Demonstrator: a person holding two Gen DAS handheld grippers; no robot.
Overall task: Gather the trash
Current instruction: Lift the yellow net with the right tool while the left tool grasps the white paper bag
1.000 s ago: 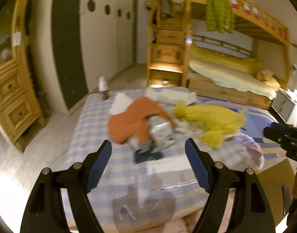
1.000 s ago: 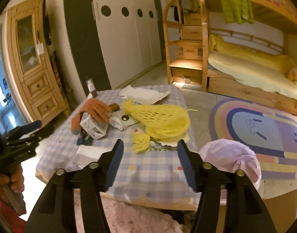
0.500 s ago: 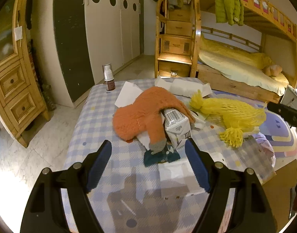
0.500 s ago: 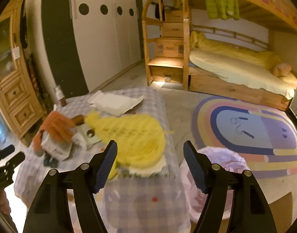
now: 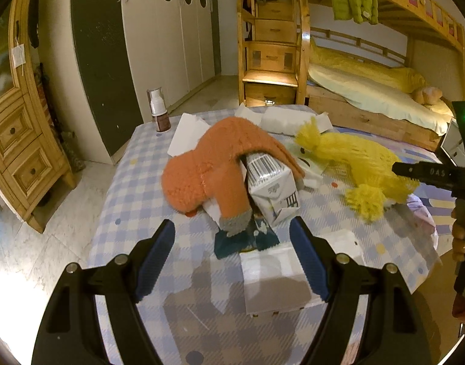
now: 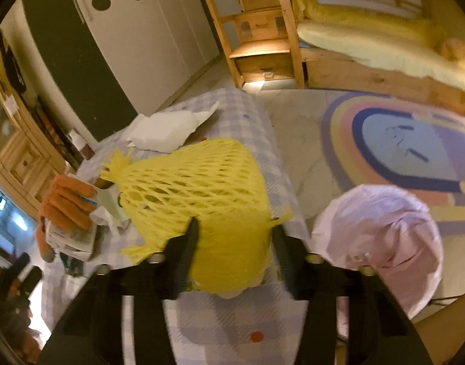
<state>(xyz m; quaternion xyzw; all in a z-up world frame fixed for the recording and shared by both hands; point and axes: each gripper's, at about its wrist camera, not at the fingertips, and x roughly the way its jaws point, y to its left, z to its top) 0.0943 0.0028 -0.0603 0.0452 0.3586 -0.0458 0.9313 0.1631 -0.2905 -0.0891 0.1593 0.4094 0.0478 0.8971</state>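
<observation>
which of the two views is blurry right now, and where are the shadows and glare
Left wrist view: sharp, with the left gripper casting a dark shadow on the checked tablecloth and glare on the floor at lower left. Right wrist view: smeared by motion blur, especially the rug and bed; the yellow foam net fills the space between the fingers of the right gripper.

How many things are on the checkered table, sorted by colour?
Orange: 1, glove
Yellow: 1, foam net
White: 4, milk carton, paper sheet, wrapper, flat box
Brown: 1, pump bottle
Teal: 1, packet
Total: 8
</observation>
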